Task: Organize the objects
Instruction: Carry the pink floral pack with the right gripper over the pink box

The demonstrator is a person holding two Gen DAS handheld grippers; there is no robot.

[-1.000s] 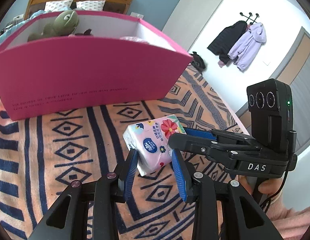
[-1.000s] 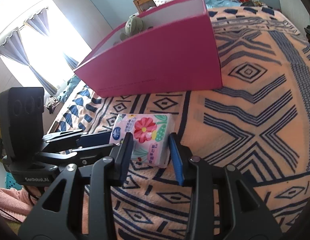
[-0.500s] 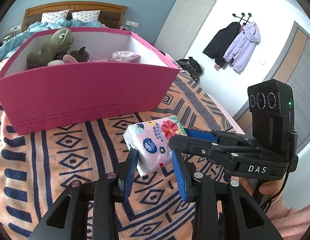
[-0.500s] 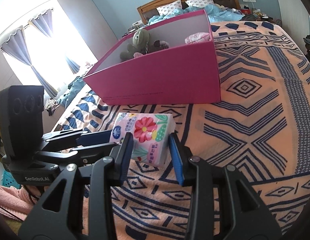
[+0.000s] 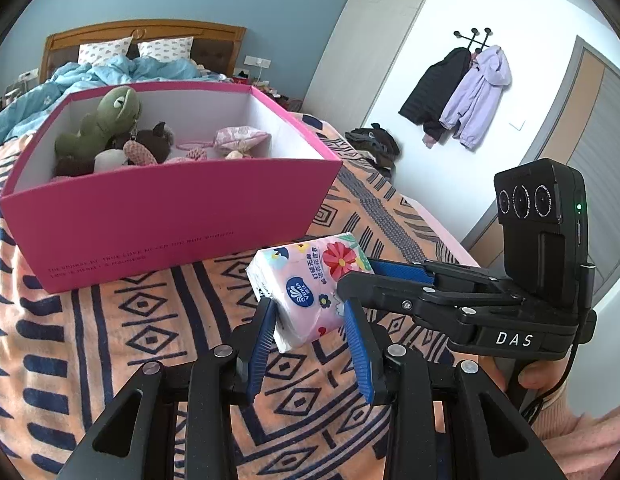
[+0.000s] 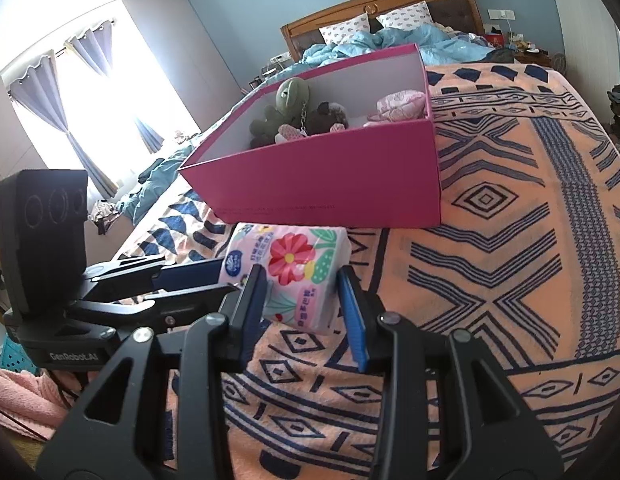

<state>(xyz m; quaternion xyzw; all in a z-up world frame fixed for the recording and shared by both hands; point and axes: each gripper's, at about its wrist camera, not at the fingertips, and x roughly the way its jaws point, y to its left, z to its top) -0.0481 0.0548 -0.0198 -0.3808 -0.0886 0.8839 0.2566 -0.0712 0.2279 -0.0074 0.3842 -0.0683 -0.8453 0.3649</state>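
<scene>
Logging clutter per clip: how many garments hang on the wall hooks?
2: a black jacket on the left and a lilac jacket beside it on the right, overlapping; something more may hide behind them.

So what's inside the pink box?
Inside the pink box sit a green plush toy, a dark brown plush, a small pink knitted toy and a pink pouch. The front wall hides the box floor and anything lying lower.

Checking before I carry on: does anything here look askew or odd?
The tissue pack hangs tilted between both grippers, left and right, outside the pink box. Otherwise nothing stands out.
</scene>
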